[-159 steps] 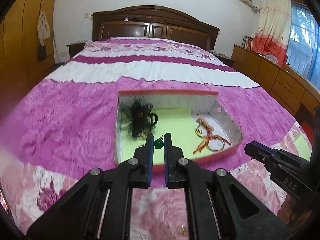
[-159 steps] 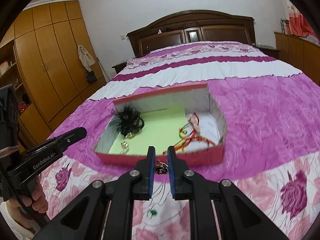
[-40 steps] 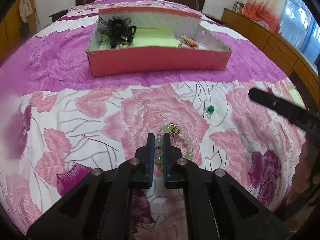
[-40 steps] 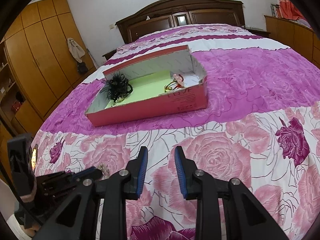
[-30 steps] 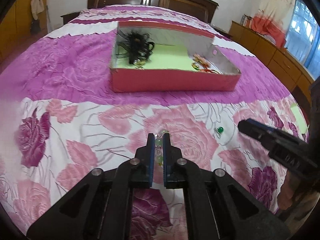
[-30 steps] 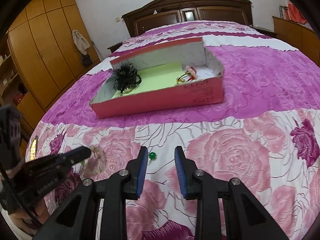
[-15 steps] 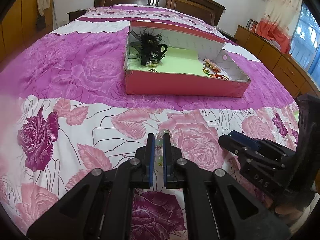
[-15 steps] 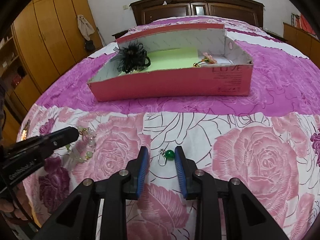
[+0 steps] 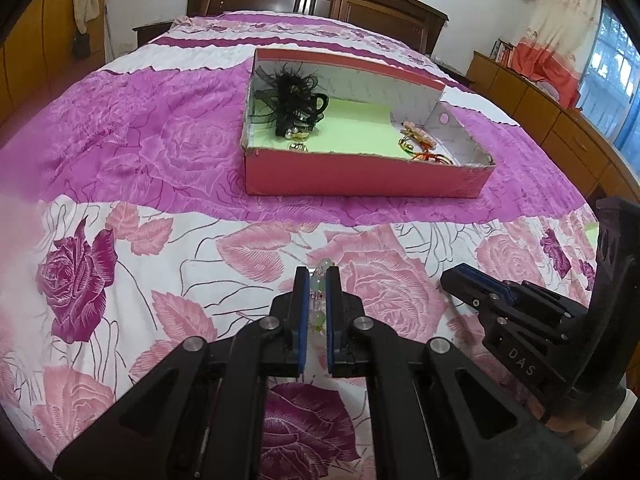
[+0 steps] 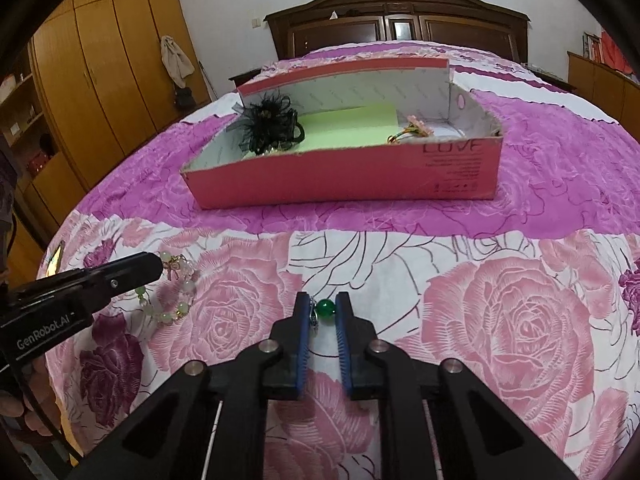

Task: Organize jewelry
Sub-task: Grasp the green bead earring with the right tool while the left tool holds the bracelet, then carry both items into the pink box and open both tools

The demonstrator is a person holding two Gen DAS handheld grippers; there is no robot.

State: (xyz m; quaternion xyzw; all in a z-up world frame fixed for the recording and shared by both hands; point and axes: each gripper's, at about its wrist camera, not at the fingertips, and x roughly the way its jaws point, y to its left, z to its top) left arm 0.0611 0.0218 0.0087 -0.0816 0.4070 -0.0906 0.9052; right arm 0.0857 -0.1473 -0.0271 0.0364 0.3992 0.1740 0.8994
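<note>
A pink box (image 9: 360, 180) with a green paper lining sits on the bed and holds a black feather hair piece (image 9: 290, 98) and red-gold string jewelry (image 9: 420, 146). My left gripper (image 9: 318, 274) is shut on a pale green bead bracelet (image 9: 319, 300), which hangs from it in the right wrist view (image 10: 176, 284). My right gripper (image 10: 323, 300) is open, low over the bedspread, with a green bead earring (image 10: 325, 309) lying between its fingers. In the left wrist view the right gripper (image 9: 452, 280) is at the right.
The bed has a pink and purple rose bedspread (image 9: 120, 260). A dark wooden headboard (image 10: 396, 20) stands behind the box. Wooden wardrobes (image 10: 100, 80) line the left side and a low cabinet (image 9: 560, 132) the right. The box (image 10: 344, 176) is ahead of both grippers.
My left gripper has lifted the bead bracelet off the bedspread and moved towards the box. My right gripper has come down around the green bead earring, still open.
</note>
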